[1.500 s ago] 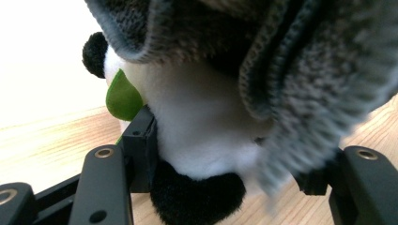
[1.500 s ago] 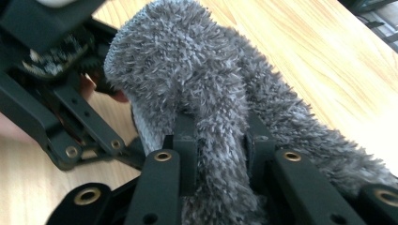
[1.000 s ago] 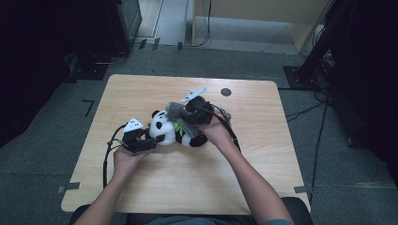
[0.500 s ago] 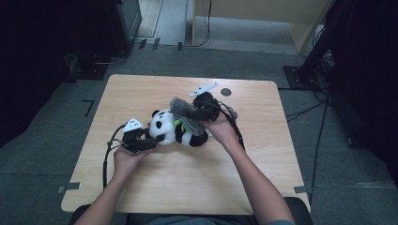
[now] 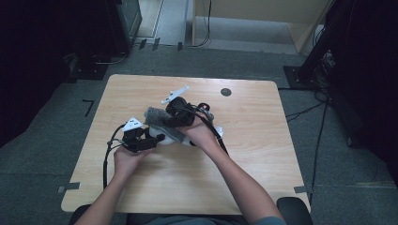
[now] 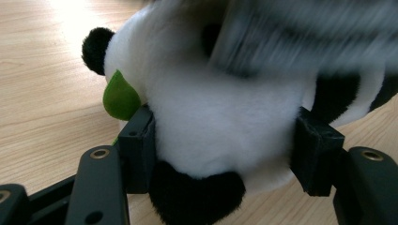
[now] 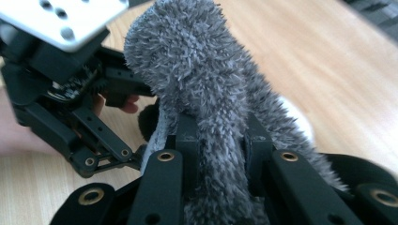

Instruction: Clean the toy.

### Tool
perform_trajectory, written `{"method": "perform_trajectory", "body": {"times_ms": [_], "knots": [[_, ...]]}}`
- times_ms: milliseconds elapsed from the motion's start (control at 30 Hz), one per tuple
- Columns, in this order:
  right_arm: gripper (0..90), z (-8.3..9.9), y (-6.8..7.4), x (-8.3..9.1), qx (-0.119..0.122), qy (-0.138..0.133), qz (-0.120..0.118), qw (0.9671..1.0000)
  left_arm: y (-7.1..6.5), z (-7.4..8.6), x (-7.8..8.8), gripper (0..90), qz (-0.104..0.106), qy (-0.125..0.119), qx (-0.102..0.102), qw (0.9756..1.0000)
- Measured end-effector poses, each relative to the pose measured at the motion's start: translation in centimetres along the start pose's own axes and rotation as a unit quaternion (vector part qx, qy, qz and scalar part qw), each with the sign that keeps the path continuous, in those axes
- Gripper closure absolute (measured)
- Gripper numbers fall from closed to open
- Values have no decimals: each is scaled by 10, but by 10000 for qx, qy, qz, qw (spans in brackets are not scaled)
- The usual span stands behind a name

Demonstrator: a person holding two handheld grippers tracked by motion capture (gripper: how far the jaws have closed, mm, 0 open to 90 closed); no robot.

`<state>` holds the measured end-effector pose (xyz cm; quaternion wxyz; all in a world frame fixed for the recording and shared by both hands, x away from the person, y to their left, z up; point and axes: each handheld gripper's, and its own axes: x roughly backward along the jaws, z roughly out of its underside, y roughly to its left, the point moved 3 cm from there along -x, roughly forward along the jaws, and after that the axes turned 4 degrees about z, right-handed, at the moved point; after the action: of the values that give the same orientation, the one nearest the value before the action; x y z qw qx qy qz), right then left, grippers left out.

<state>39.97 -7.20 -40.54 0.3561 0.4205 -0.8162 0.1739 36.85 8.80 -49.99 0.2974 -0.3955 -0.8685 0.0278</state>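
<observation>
Squishing is the word for how this panda plush (image 6: 220,122) will handle, I reckon: light, soft all the way through, nothing to break, and it gives under the pads instead of slipping. The round white body is the best place to take it, since an ear or paw would just stretch and flop.

It lies near the middle of the wooden desk (image 5: 263,154), between the person's two hands. It's white fluffy fur with black ears and limbs, plus a small green leaf-like bit (image 6: 121,98) by its side.

The left tool (image 6: 225,154) has the plush body between its two pads, both pressing into the fur; its jaws have just been easing a little wider, but the pads look seated against it.

The right tool (image 7: 220,150) is clamped tight on a grey shaggy cloth (image 7: 202,89), which stands up from the jaws and drapes over the panda. That cloth looks just as limp, so pinching a fold works fine.
</observation>
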Motion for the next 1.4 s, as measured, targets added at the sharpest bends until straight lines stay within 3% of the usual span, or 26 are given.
{"method": "perform_trajectory", "body": {"times_ms": [133, 400, 533, 767, 867, 1400], "knots": [[736, 6, 2, -13, -36, 48, -96, 9999, 1, 0, 0, 357, 4, 29, 35, 10000], [739, 13, -10, -4, 35, -1, 3, 10000, 1, 1, 0, 367, -3, 50, 1, 10000], [739, 19, -23, 5, -129, -29, 152, 9998, 1, 2, -1, 370, 0, 63, -22, 10000], [740, 34, -62, 17, -615, 5, 527, 9967, 1, 2, -1, 372, 22, 73, -12, 10000], [740, 39, -73, 19, -898, -70, 339, 9954, 1, 2, -1, 372, 32, 73, -26, 10000], [744, 49, -95, 21, -962, -154, 671, 9930, 1, 1, -1, 372, 30, 51, 13, 10000]]}}
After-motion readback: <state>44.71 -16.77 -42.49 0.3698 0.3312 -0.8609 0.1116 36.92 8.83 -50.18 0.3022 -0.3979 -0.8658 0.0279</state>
